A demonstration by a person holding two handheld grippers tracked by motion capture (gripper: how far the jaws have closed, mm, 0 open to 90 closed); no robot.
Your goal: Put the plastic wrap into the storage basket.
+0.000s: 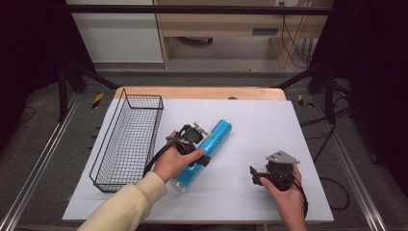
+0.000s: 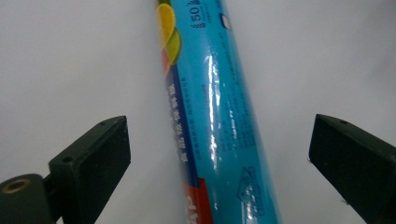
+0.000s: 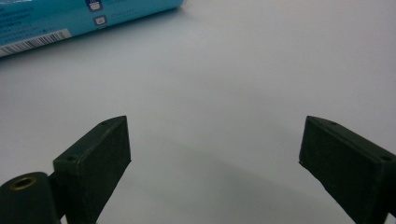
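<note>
White sheeting covers the surface (image 1: 250, 125), with a black wire basket (image 1: 129, 139) along its left side and a long blue roll (image 1: 204, 151) lying slantwise just right of the basket, near the middle. The left gripper (image 1: 192, 144) hangs over that roll, its fingers (image 2: 91, 161) spread wide on either side of the glossy blue wrapper without touching it. Well apart, toward the near right, the right gripper (image 1: 257, 174) sits low over bare sheet, fingers (image 3: 93, 163) spread, pinching nothing.
</note>
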